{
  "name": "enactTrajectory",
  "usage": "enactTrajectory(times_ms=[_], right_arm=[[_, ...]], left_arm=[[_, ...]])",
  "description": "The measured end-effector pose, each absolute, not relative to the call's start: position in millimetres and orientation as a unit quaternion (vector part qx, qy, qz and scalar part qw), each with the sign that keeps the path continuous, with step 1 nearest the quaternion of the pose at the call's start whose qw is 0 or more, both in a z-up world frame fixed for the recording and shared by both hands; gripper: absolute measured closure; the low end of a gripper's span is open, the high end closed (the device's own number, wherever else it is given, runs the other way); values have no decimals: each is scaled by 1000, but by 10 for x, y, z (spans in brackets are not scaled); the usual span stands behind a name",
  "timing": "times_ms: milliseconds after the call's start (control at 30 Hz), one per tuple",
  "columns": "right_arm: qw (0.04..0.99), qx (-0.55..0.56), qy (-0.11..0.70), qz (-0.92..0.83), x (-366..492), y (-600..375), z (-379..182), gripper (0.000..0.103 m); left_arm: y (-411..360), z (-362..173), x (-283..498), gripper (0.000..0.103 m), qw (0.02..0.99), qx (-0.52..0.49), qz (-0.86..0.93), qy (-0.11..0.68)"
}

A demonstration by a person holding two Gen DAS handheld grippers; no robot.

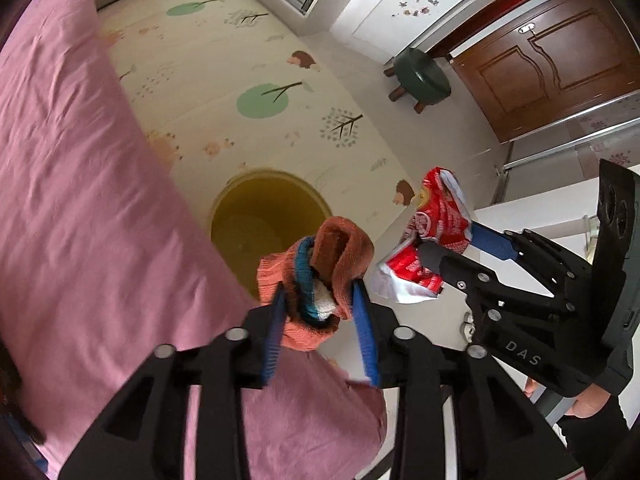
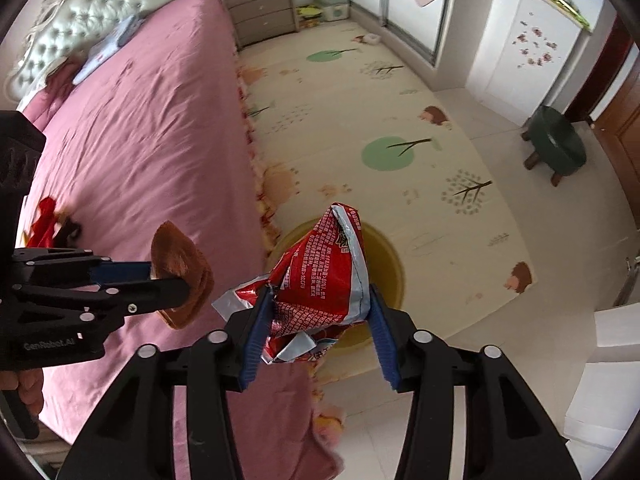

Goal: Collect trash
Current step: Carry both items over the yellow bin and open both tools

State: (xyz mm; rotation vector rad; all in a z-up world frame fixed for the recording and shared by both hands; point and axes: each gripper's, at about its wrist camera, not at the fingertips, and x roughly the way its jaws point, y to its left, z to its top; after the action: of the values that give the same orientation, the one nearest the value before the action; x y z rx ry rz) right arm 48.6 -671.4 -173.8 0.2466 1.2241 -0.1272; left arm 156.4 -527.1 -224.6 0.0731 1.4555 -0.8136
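My left gripper is shut on a bunched orange sock with a teal and white band, held in the air near the bed's edge. The sock and left gripper also show at the left of the right wrist view. My right gripper is shut on a crumpled red and silver snack wrapper; the wrapper and right gripper show to the sock's right. A round yellow bin stands open on the floor below both, partly hidden by the wrapper in the right wrist view.
A bed with a pink sheet fills the left side; a red item lies on it. A patterned play mat covers the floor. A green stool stands near a brown door. A bedside drawer unit stands at the back.
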Motion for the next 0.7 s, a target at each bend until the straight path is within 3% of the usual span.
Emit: enactTrajectory(times_ms=[33, 67, 100, 367, 700], right_arm=[[811, 113, 569, -69, 487, -6772, -1728, 45], [813, 112, 567, -76, 493, -6811, -1720, 42], [813, 113, 566, -81, 500, -6864, -1714, 42], [817, 130, 557, -79, 537, -6895, -1637, 41], [835, 107, 539, 13, 779, -6104, -1320, 40]], left_arm=[[-5300, -2239, 1601, 49, 673, 29, -365, 643], [-5325, -2231, 1632, 32, 675, 28, -366, 640], [-5344, -2203, 1663, 26, 682, 30, -364, 633], [-5213, -2039, 1695, 25, 697, 42, -359, 619], [-4310, -1843, 1651, 25, 735, 18, -289, 613]])
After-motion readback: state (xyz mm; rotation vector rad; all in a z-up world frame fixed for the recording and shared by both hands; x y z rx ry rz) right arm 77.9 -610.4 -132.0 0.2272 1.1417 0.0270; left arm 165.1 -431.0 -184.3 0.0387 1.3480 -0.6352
